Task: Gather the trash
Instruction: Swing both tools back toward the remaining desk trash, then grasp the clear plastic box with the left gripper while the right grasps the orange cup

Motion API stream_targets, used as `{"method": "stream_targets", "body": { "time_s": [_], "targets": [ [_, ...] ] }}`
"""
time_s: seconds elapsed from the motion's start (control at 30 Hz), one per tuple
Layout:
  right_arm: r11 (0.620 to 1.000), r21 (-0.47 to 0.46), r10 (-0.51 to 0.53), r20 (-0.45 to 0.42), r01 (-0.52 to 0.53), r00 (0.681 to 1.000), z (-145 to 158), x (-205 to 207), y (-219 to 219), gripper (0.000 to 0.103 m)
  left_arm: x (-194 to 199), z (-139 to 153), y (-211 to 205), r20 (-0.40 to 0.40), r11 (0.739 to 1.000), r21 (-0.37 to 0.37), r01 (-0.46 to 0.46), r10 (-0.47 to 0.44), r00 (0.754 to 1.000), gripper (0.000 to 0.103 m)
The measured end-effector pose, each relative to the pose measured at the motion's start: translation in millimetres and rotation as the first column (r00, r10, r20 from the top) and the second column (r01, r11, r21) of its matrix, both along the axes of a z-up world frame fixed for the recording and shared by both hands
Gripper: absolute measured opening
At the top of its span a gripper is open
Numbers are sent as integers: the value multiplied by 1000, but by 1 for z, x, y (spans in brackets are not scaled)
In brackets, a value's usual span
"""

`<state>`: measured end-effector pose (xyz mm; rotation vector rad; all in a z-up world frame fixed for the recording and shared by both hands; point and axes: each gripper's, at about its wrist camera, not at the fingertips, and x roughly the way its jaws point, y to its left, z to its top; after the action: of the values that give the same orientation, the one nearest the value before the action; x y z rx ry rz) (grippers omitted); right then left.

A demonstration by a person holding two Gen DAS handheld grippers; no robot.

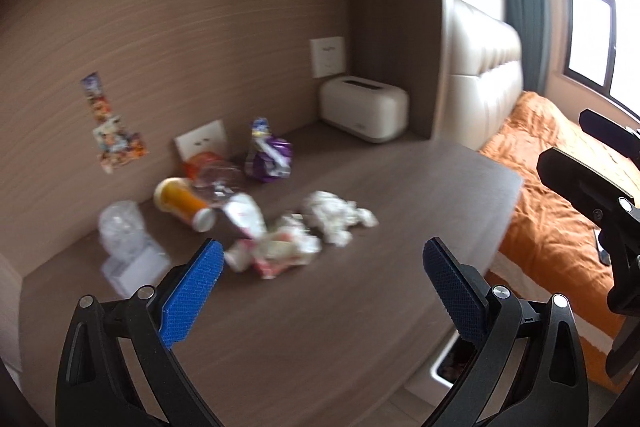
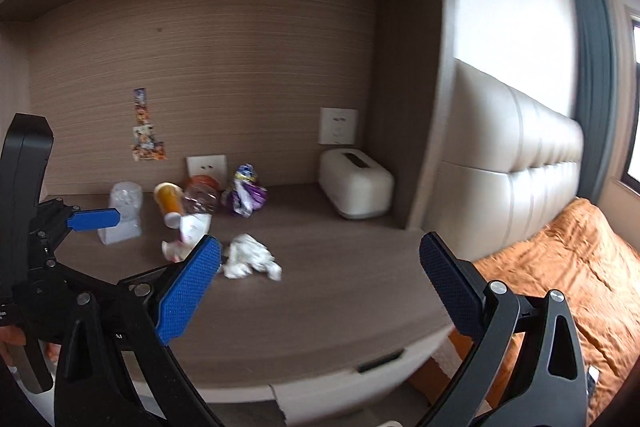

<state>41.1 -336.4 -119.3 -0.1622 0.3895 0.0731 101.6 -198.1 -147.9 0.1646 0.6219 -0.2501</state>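
Since the crumpled white tissue (image 2: 251, 257) on the counter (image 2: 340, 299) looks feather-light and soft, we would pinch its bulk; both the left hand-held gripper (image 1: 322, 263) and right hand-held gripper (image 2: 320, 259) hang spread and empty, and the blurred wrappers (image 1: 276, 251) beside it are probably crinkly.

Crumpled white tissue (image 1: 338, 217) beside wrappers (image 1: 276, 247) on desk (image 1: 360, 307).
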Motion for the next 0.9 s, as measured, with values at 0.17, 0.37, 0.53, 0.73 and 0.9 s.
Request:
{"method": "stream_targets", "body": {
  "time_s": [0.17, 0.37, 0.53, 0.73, 0.9],
  "targets": [
    [995, 5, 98, -8, -98, 995, -3, 26, 54, 99, 15, 2, 58, 7, 996, 9, -92, 92, 996, 98],
    [977, 11, 213, -34, -213, 976, -22, 64, 121, 99, 36, -9, 128, 3, 982, 33, -188, 188, 982, 98],
    [960, -14, 279, -44, -280, 959, -40, 98, 169, 99, 65, -30, 172, -28, 976, 37, -212, 213, 977, 98],
    [934, 11, 353, -164, -356, 921, -73, 145, 210, 99, 94, -57, 205, -85, 982, 18, -188, 189, 978, 98],
    [930, 7, 355, -280, -368, 892, -102, 173, 232, 99, 113, -76, 217, -160, 991, -21, -131, 126, 979, 98]
  ]
}}
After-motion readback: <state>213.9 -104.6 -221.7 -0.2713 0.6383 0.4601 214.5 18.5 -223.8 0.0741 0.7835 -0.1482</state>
